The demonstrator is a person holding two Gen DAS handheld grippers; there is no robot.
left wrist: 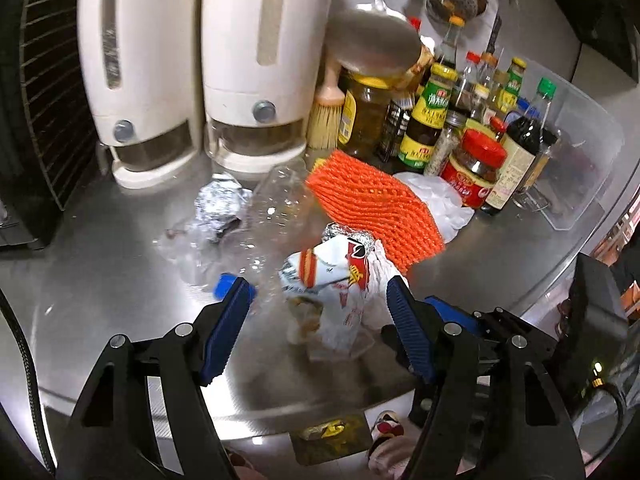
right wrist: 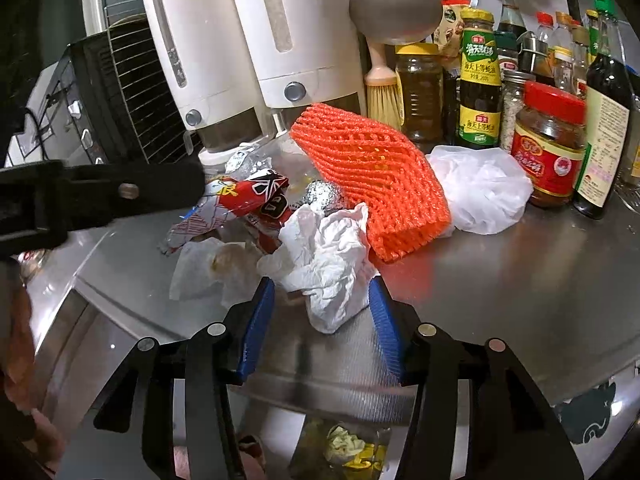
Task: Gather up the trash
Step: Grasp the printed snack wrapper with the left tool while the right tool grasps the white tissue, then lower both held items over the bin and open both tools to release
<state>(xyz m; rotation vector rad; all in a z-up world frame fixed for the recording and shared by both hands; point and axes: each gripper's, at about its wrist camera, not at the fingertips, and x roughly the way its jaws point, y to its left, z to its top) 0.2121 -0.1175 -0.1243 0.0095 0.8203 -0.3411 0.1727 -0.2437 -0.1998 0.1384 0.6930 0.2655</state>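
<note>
On the steel counter (left wrist: 100, 280) lies a heap of trash. My left gripper (left wrist: 318, 312) is open, its blue pads on either side of a red-and-white snack wrapper (left wrist: 332, 280) without pressing it. A clear bottle (left wrist: 276, 216) with a blue cap (left wrist: 224, 283) lies by its left pad. My right gripper (right wrist: 320, 300) stands open around a crumpled white tissue (right wrist: 328, 268); the tissue reaches the pad tips, with a gap along the left pad. Behind are an orange foam net (right wrist: 372, 176), foil balls (left wrist: 218, 204), a white plastic bag (right wrist: 484, 188) and the wrapper (right wrist: 248, 192).
Two white dispensers (left wrist: 256, 60), a brush (left wrist: 326, 120) and several sauce bottles and jars (right wrist: 548, 144) line the back. A black wire rack (left wrist: 44, 92) stands left, a clear box (left wrist: 580, 152) right. Below the counter edge sits a bin with trash (right wrist: 344, 448).
</note>
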